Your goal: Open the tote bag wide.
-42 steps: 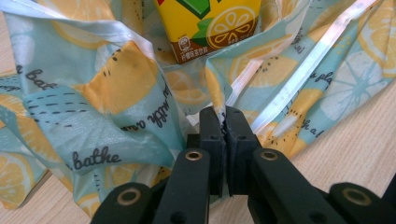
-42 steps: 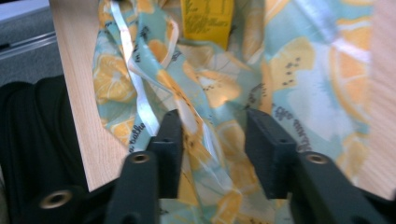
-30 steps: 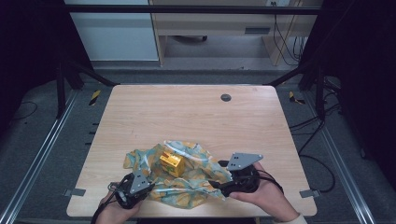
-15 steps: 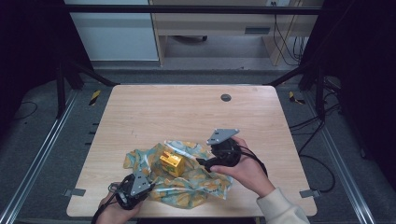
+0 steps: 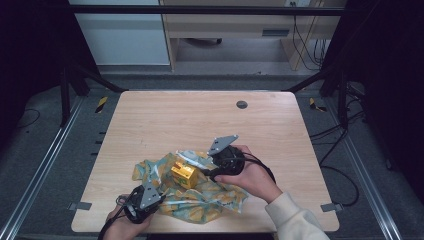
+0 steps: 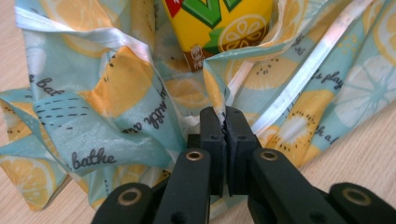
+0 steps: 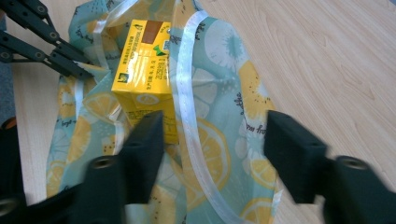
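Note:
A cloth (image 5: 200, 197) printed with lemons on pale blue lies crumpled on the wooden table (image 5: 200, 125), near its front edge. A yellow drink carton (image 5: 182, 174) lies on the cloth. My left gripper (image 5: 161, 191) at the cloth's front left is shut on a fold of cloth (image 6: 212, 100), and the carton (image 6: 219, 23) sits just beyond it. My right gripper (image 5: 206, 172) hovers at the carton's right side. Its jaws have just been closing and stand apart over the cloth's white hem (image 7: 187, 107). The left jaw is next to the carton (image 7: 142, 79).
A dark round grommet (image 5: 242, 104) is set in the table near its far edge. Bare wood spreads behind and to the right of the cloth. Metal frame rails (image 5: 45, 170) run along both sides, and the right gripper's cable (image 5: 260, 162) trails over the hand.
My right gripper has moved from the cloth's front right corner up and left to the carton's right side. The left gripper has stayed put on the cloth.

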Tool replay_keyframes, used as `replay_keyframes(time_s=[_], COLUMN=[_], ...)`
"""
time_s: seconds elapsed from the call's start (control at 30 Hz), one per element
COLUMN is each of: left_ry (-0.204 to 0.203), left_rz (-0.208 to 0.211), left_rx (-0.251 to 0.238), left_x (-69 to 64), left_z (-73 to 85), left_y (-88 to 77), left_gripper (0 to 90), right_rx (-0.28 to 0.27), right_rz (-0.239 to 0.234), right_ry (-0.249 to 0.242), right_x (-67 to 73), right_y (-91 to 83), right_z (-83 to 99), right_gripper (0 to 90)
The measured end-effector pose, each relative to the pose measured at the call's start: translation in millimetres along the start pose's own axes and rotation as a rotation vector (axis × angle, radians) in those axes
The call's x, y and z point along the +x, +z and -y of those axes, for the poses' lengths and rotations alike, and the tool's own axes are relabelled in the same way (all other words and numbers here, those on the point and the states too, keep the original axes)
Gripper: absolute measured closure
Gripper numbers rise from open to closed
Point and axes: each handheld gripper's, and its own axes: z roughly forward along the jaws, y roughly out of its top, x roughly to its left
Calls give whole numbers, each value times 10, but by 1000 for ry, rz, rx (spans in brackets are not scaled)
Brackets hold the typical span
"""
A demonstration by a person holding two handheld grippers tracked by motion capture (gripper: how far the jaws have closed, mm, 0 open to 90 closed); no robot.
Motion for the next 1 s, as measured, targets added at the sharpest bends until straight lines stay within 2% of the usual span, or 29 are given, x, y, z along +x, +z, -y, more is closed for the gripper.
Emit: replay_keyframes(time_s=[0.07, 0.1, 0.13, 0.17, 0.23, 0.33, 0.4, 0.47, 0.5, 0.7, 0.8, 0.9, 1.0], left_ry=[18, 20, 5, 17, 14, 27, 28, 30, 34, 30, 30, 49, 42], left_rz=[-4, -5, -8, -11, -12, -18, -12, -11, -6, 15, 11, -11, -18], left_rx=[12, 11, -4, 5, 0, -13, -49, -84, -85, 12, 40, 55, 59], left_x=[10, 18, 17, 29, 30, 29, 30, 30, 32, 32, 32, 39, 52], left_z=[-4, -6, -3, -4, -1, -13, -28, -42, -42, 4, 16, 11, 17], left_y=[-5, -8, -5, -14, -18, -31, -61, -103, -111, -15, 19, 16, 16], left_gripper=[883, 882, 882, 882, 882, 881, 881, 882, 883, 894, 896, 896, 895], right_rx=[-2, 3, 1, 8, 8, -7, -29, -28, -18, 29, 28, 45, 65], right_rz=[5, 4, 3, 2, 10, 13, 21, 37, 46, 100, 112, 128, 147], right_ry=[4, -5, -9, 0, 2, 8, 34, 48, 56, 144, 200, 212, 206], right_x=[-15, -30, -46, -63, -91, -139, -193, -271, -320, -616, -725, -775, -830], right_y=[33, 51, 77, 112, 179, 253, 288, 349, 389, 674, 774, 853, 901], right_z=[-34, -55, -73, -88, -117, -184, -234, -267, -271, -161, -91, -70, -93], right_gripper=[617, 701, 763, 830, 890, 900, 900, 900, 900, 900, 900, 900, 900])
